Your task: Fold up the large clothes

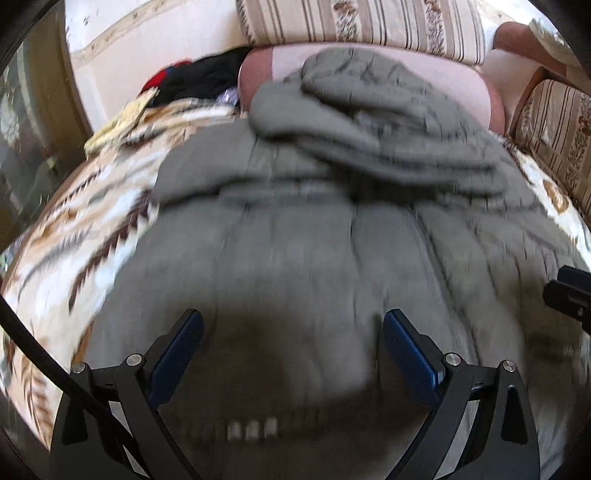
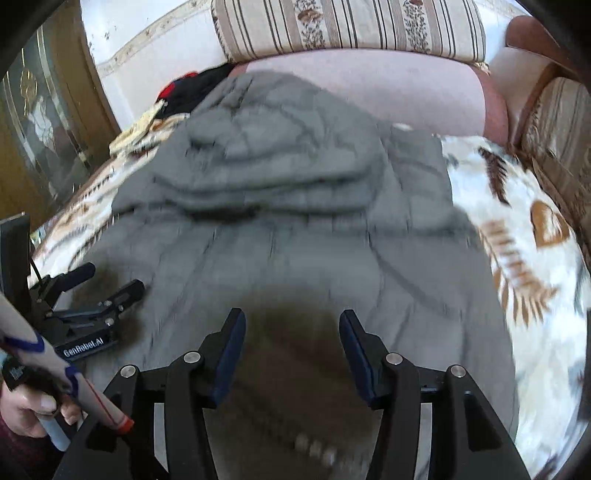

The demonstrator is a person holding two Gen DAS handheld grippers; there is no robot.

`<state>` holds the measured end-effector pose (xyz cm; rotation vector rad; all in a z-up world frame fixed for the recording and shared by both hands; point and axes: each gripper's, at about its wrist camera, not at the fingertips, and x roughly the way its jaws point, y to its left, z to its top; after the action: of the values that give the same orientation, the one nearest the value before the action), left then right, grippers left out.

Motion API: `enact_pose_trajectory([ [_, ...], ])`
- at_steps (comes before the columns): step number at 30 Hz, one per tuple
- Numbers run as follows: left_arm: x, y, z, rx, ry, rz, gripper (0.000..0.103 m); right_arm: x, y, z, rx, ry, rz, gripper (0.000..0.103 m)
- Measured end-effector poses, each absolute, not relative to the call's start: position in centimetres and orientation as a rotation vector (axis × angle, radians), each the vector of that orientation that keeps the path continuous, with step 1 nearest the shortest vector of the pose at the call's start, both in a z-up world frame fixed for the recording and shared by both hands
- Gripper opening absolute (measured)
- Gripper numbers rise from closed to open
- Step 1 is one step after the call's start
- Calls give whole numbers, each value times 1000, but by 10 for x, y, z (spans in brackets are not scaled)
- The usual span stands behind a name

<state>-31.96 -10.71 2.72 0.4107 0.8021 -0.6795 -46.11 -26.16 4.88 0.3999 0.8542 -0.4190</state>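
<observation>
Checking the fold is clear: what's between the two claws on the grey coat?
Only bare quilted grey coat lies between the left claw and the right claw, seen in the right wrist view.

Two fisheye wrist views, each looking steeply down past its own fingers, close above a grey quilted coat (image 1: pixel 295 229) on a patterned blanket (image 1: pixel 74 236) — both share the coat and the striped sofa back (image 2: pixel 351 29) beyond.

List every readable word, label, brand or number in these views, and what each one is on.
"GenRobot.AI": white lettering on the black body of the left tongs, seen in the right wrist view.
Dark marking on the wrist strap at the lower left edge: too blurred to read.
Nothing legible on the grey quilted jacket.
</observation>
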Motion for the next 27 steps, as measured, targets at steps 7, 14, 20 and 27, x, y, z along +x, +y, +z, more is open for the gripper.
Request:
enact_pose_trajectory([
  [7,-343,-79,21,425,799,-648,98,-498,-220,25,355,915,-440,61],
  [14,-363,-53,23,405,796,-634,98,-531,-201,33,365,855,-431,63],
  [20,-370,-38,29,370,781,-646,98,-550,-197,33,387,816,-420,63],
  [27,-368,-28,24,343,761,-646,98,-549,-206,27,434,812,-416,64],
])
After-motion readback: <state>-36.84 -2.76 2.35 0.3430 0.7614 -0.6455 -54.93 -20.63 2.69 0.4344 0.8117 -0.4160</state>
